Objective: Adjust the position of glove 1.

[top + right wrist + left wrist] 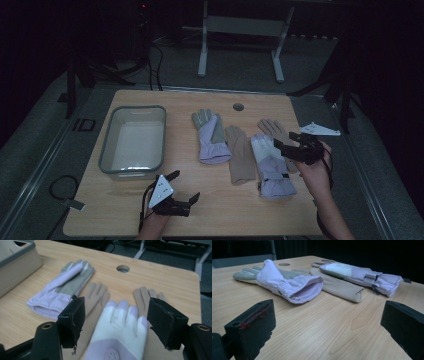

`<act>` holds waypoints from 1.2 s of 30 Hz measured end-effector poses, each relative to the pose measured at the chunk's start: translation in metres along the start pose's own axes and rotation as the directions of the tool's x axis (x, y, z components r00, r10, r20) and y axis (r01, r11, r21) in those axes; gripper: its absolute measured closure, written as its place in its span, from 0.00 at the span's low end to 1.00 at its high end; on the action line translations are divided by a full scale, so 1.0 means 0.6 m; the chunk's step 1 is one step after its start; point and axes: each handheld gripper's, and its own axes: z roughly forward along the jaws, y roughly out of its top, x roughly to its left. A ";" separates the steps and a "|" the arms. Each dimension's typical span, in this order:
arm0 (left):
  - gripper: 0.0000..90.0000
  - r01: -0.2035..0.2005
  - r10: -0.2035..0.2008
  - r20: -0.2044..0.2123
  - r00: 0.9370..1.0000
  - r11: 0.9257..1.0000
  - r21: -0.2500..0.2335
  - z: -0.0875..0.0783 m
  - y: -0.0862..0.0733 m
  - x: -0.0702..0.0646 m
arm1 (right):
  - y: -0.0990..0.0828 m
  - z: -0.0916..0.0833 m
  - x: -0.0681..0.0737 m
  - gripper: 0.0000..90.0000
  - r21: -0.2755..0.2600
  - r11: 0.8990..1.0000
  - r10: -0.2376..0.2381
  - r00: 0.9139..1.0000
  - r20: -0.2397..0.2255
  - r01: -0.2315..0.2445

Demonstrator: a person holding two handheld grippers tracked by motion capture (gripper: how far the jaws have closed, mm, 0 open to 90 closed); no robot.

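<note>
Setting: wooden tabletop point(125, 210) with four gloves laid out and a grey bin point(134, 141) at the left.
Gloves: lilac-and-grey glove point(210, 137) nearest the bin; tan glove point(240, 154) just right of it, their edges touching; white-and-lilac glove point(268, 165) next, lying partly over a second tan glove point(276, 134), whose fingers show beyond it.
Bin: looks empty inside, well apart from the right-hand gloves.
Right gripper point(289, 146): held above the finger end of the white-and-lilac glove point(119, 325), jaws apart, nothing between the pads; the glove lies flat on the tabletop below them.
Left gripper point(186, 187): low at the near edge of the tabletop, jaws wide, empty, pointing toward the cuff of the lilac-and-grey glove point(287, 281).
Step in hand: looks like sorting or collecting the gloves; right gripper is lining up over the white-and-lilac glove, no grasp made yet.
Next move: probably lower the right gripper, pinch one layer of fabric near the fingers or cuff, and lift clear without dragging the tan glove beneath.
Risk: soft cloth may slip or snag its neighbour.
</note>
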 end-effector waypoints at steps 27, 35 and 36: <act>0.00 -0.004 0.004 0.012 1.000 1.000 -0.007 -0.001 -0.001 0.000 | 0.073 0.138 0.101 0.41 0.086 0.987 -0.126 0.984 -0.127 0.137; 0.00 -0.001 0.001 0.011 1.000 1.000 -0.009 -0.001 -0.001 0.000 | 0.085 0.185 0.127 0.42 0.110 0.980 -0.151 0.979 -0.137 0.166; 0.00 -0.001 0.001 0.011 1.000 1.000 -0.008 -0.001 -0.001 0.000 | 0.087 0.190 0.128 0.42 0.114 0.979 -0.152 0.978 -0.142 0.169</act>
